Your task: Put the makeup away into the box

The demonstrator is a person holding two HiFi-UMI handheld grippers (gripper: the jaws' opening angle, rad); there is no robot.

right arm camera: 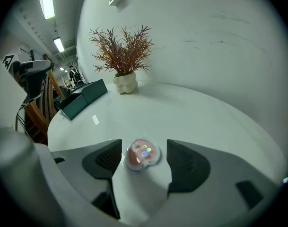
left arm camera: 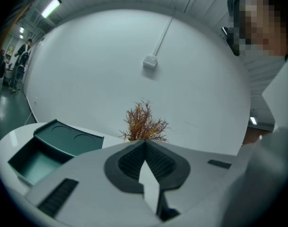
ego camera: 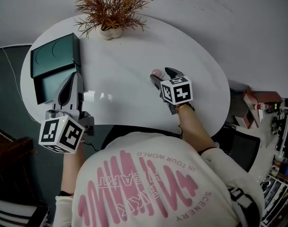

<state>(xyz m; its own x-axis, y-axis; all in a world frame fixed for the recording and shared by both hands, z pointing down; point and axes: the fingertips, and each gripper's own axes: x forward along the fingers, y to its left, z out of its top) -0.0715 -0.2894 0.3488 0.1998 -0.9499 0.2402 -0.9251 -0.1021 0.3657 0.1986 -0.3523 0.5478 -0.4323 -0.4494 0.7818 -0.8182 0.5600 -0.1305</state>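
A small pink makeup compact (ego camera: pixel 156 73) with a clear lid lies flat on the white table (ego camera: pixel 129 93). My right gripper (ego camera: pixel 162 75) points down at it, open. In the right gripper view the compact (right arm camera: pixel 142 154) sits between the two dark pads (right arm camera: pixel 106 159), with a gap on each side. The open green box (ego camera: pixel 48 85) stands at the table's left edge with its lid (ego camera: pixel 55 56) tilted back. My left gripper (ego camera: pixel 75 75) hovers just right of the box, shut and empty. In its own view, the left gripper (left arm camera: pixel 144 143) has its tips touching, with the box (left arm camera: pixel 37 162) at lower left.
A dried reddish plant (ego camera: pixel 112 8) in a white pot stands at the table's back edge. The table's front edge (ego camera: pixel 134 126) runs close to the person's body. Clutter and a dark chair (ego camera: pixel 243 145) lie on the floor to the right.
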